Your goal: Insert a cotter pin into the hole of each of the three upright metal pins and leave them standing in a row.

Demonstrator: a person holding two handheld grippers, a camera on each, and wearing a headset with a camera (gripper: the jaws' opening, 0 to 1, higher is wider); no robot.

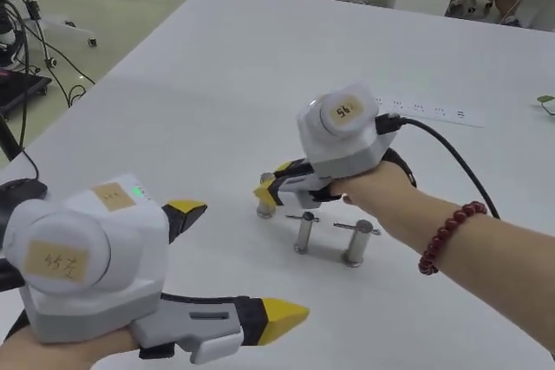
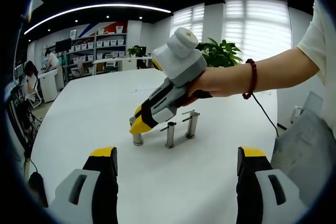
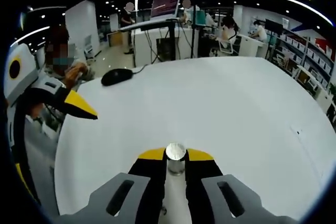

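White and bare over most of its top, the desk [image 1: 217,84] runs from the lower edge of the head view up toward an open office floor at the top of the frame. Just right of centre three metal pins stand upright in a short row that slants down to the right. The right tongs [image 1: 264,190], held in a hand [image 1: 373,188] with a red bead bracelet [image 1: 447,233] on the wrist, reach in from the right and are clenched around the end metal pin [image 1: 265,209] at the left of the row. In the right gripper view the two yellow tips sit tight on either side of that pin's round top [image 3: 176,152]; whether a cotter pin passes through it I cannot tell. The middle metal pin [image 1: 302,236] stands free just beside it with a cotter pin [image 1: 303,217] crosswise through its head, and the third metal pin [image 1: 354,250], at the right of the row, carries another crosswise pin the same way. The left tongs [image 1: 234,260] hover at the lower left of the head view, released, with their yellow tips wide apart and nothing between them, well apart from the pins; in the left gripper view the row shows at mid-frame beyond those spread tips. A black cable [image 1: 451,149] trails from the right tongs to the right, a white power strip [image 1: 425,110] lies at the upper right, and a black mouse [image 3: 116,76] rests on the desk at the upper left of the right gripper view.
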